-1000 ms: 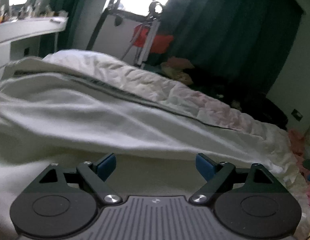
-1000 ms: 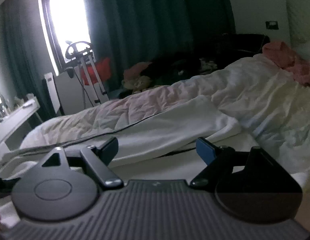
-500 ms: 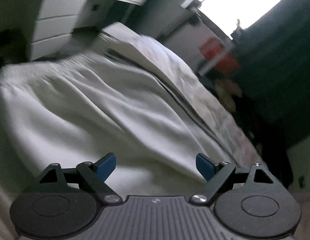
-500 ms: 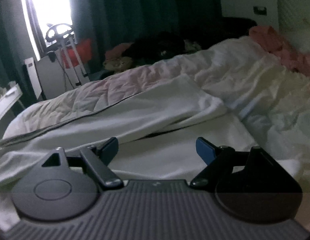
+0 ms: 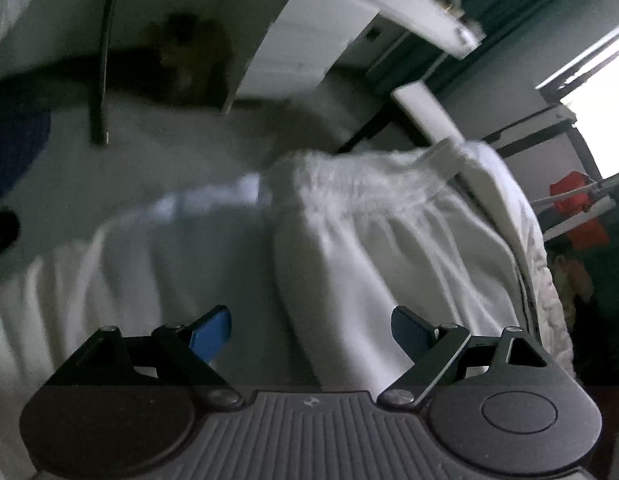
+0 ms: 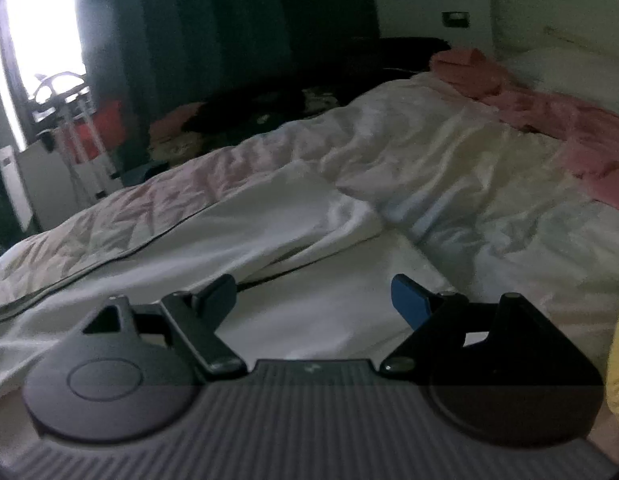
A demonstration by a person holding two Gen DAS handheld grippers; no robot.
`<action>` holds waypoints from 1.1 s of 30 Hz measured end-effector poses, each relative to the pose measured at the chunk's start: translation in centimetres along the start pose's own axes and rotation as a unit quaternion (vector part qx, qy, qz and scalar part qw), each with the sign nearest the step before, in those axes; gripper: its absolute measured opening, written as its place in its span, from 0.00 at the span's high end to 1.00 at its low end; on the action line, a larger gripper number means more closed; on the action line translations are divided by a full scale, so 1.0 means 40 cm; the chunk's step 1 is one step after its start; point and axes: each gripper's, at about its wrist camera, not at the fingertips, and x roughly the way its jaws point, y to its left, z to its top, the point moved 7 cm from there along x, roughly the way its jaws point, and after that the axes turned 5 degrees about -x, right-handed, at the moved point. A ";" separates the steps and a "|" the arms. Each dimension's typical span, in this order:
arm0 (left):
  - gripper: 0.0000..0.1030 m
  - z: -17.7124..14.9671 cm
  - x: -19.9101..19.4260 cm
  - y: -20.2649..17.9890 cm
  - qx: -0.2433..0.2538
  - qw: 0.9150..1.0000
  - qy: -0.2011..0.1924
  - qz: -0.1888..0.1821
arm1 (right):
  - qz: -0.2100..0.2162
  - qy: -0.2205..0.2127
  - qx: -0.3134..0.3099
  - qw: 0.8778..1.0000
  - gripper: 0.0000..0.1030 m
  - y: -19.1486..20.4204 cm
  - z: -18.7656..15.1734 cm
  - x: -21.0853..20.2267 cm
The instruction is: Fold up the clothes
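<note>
A pair of white trousers (image 5: pixel 389 248) lies spread on the bed, its gathered waistband (image 5: pixel 349 176) at the bed's end in the left wrist view. My left gripper (image 5: pixel 311 330) hangs open above the cloth just below the waistband, nothing between its blue pads. In the right wrist view the trouser legs (image 6: pixel 245 240) stretch across the quilt, one leg end (image 6: pixel 349 216) lying over the other. My right gripper (image 6: pixel 313 296) stands open low over the nearer leg, holding nothing.
A pale rumpled quilt (image 6: pixel 449 160) covers the bed. Pink cloth (image 6: pixel 557 120) lies near the pillow at the right. A white desk (image 5: pixel 349 28) stands past the bed's end. Dark curtains (image 6: pixel 213 32), a bright window (image 6: pixel 41 28) and a stand with red cloth (image 5: pixel 577 208) lie beyond.
The left gripper has swung and rolled toward the bed's end, so the waistband and the desk now fill its view. The right gripper has dipped a little toward the trouser legs.
</note>
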 end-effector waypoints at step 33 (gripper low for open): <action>0.37 -0.012 -0.004 -0.054 -0.003 0.974 0.009 -0.227 | 0.025 0.065 0.357 0.931 0.14 -0.286 -0.101 0.108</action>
